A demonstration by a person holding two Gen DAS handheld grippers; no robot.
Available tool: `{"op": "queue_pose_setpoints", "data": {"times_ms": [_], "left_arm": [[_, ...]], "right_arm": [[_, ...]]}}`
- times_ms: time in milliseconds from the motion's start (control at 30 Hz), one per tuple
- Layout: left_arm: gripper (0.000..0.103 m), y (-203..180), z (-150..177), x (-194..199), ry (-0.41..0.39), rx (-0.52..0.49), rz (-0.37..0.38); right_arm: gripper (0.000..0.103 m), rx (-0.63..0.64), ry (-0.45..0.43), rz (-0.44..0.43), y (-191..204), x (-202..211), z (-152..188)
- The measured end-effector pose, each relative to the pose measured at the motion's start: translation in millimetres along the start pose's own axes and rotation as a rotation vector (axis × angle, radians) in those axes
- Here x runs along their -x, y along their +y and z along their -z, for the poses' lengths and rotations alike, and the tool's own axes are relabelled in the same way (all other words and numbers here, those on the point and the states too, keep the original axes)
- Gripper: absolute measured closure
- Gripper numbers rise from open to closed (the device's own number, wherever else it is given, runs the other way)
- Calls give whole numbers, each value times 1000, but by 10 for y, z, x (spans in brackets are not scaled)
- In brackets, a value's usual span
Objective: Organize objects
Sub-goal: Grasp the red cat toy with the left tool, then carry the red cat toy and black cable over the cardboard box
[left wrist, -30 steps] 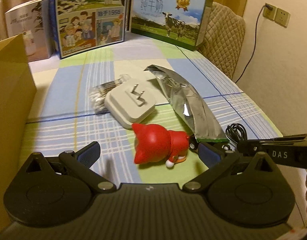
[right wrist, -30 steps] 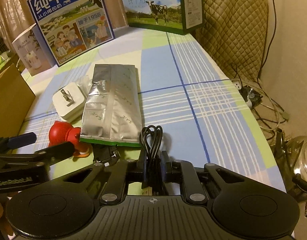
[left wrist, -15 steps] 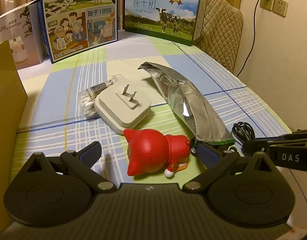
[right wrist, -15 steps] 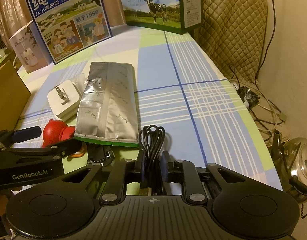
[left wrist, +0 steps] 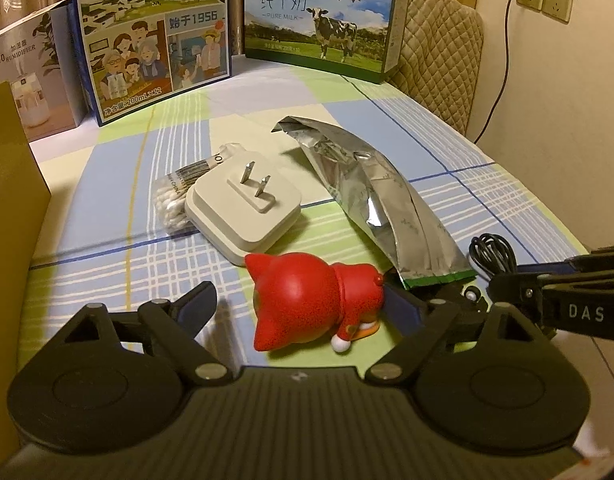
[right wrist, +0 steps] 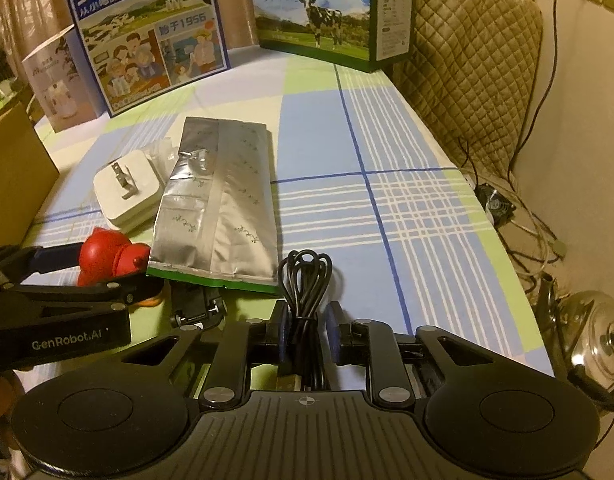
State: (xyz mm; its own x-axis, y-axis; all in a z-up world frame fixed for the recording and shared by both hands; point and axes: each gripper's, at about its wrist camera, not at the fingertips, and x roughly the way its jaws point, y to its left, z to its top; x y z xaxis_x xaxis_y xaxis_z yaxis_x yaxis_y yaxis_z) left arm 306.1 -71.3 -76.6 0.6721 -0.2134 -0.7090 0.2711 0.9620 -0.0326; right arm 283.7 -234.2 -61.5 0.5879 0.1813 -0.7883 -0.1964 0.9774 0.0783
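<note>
Red plastic fills the lower centre of our left wrist view: the cat figurine (left wrist: 315, 300) now sits between the jaws of our left gripper (left wrist: 303, 304), nearer than a second ago. Those jaws have just been closing around it; the right pad looks to touch the cat's back, the left pad stands clear, so we do not hold it yet. We judge the grasp close at hand.

Our right gripper (right wrist: 307, 332) has eased slightly but its jaws stay closed on the coiled black cable (right wrist: 305, 280), low and centre in the right wrist view; it looks pinned, not lifted, as far as we can tell.

Up the checked cloth of the worktop (left wrist: 447, 148), above the cat, lie the white plug adapter (left wrist: 245, 210) on a packet of cotton swabs (left wrist: 175, 196), and right of them the silver foil pouch (left wrist: 371, 200), its bottom edge near the cable. A brown cardboard box (left wrist: 11, 216) stands at the left edge, likely the destination. Our two grippers sit close together, a small black clip (right wrist: 197, 308) between them, so they could knock each other when lifting.
</note>
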Motion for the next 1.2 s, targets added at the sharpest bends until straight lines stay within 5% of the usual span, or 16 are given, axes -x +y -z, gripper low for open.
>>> {"op": "queue_pose_setpoints", "data": {"times_ms": [133, 767, 1200], "left_arm": [[39, 1, -2, -2, 8, -8, 2], [40, -54, 107, 381, 22, 7, 12], [40, -151, 289, 1377, -16, 69, 50]], "right_arm": [[86, 13, 1, 6, 15, -10, 3], [92, -75, -45, -33, -76, 461, 152], [92, -124, -115, -114, 217, 1458, 536]]}}
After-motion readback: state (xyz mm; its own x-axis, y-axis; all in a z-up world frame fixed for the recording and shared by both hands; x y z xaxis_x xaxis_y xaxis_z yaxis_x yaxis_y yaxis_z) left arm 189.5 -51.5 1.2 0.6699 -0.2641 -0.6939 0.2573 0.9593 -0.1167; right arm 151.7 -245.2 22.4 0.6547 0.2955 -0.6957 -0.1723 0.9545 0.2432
